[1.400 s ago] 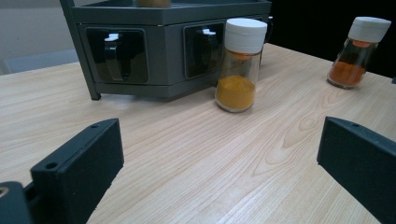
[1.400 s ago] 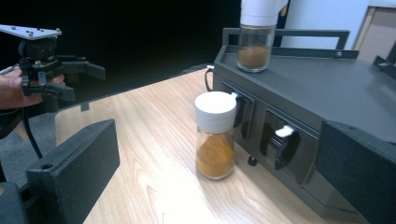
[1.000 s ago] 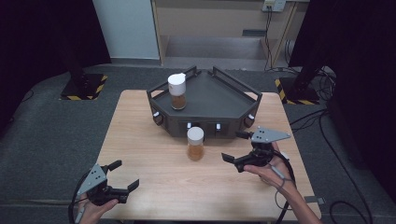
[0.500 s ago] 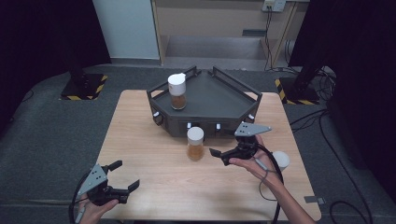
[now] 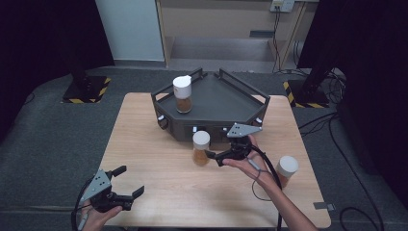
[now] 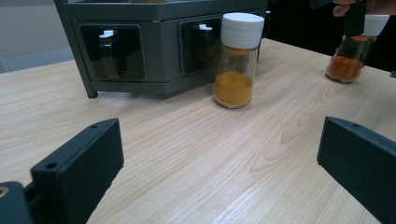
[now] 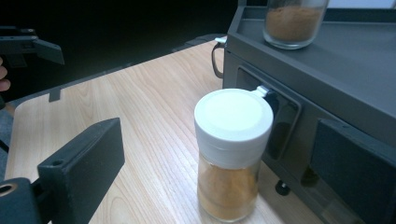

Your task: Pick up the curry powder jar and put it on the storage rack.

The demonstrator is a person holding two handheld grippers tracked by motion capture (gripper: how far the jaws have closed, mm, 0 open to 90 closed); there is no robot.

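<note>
The spice jar [image 5: 200,147] stands on the table just before the dark tray rack [image 5: 226,101], between the wide, just-narrowing jaws of the right gripper [image 5: 215,158], not yet gripped; lifting remains.

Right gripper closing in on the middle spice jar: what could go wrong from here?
The right gripper has open jaws that have just been narrowing, with the spice jar between them and untouched. One jaw passes close to the dark rack and may hit it. The jar is tall and narrow, so an off-centre grip could tip it.
</note>
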